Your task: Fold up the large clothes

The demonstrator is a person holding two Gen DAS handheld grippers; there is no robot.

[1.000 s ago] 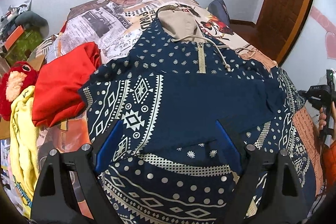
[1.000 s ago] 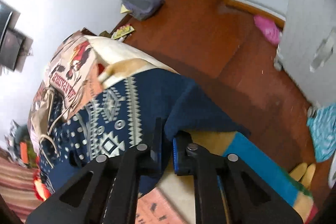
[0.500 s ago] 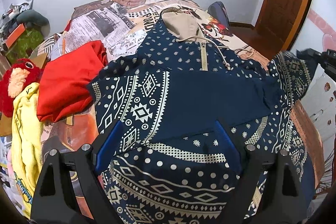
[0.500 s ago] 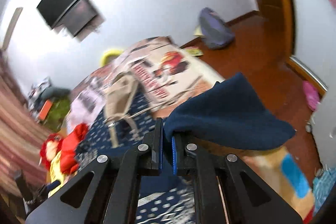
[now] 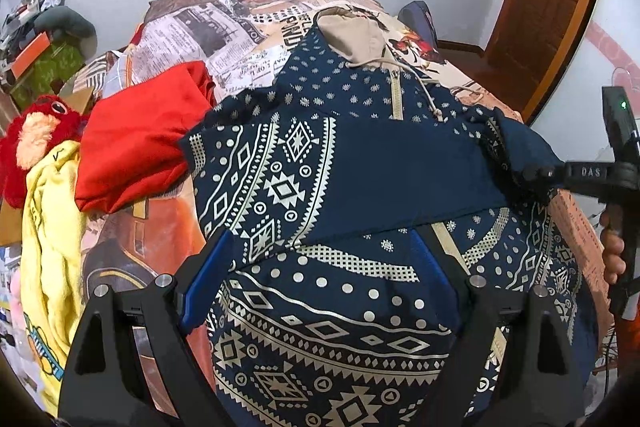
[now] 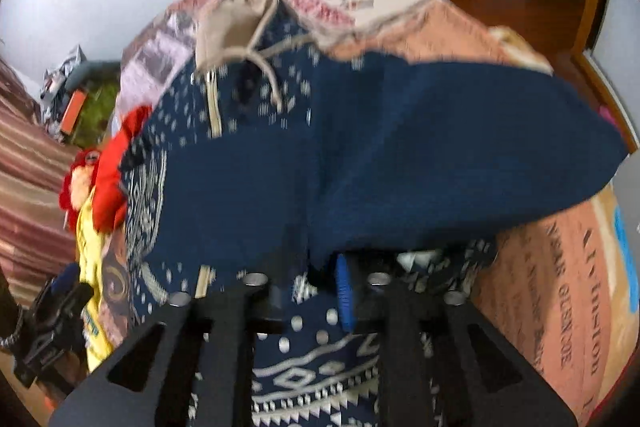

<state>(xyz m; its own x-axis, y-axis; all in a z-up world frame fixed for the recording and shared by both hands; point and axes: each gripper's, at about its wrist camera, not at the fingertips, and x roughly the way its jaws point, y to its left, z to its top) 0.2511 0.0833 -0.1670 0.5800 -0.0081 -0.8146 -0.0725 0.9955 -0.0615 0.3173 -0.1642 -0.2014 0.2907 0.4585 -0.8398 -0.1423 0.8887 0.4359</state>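
Nearest, the left gripper (image 5: 320, 263) hovers with its fingers wide over the hem of the navy patterned hoodie (image 5: 328, 307), which lies spread on the bed (image 5: 224, 27). The right gripper (image 6: 320, 287) pinches the plain navy sleeve (image 6: 440, 155) and carries it across the chest. The pinch looks shallow, so the sleeve could slip and land crooked. Farther left, the red garment (image 5: 136, 147) touches the hoodie's edge and could snag in the fold.

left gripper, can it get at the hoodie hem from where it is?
Probably yes: the left gripper hangs open right over the hoodie, nothing in between; the right gripper is off to the side.
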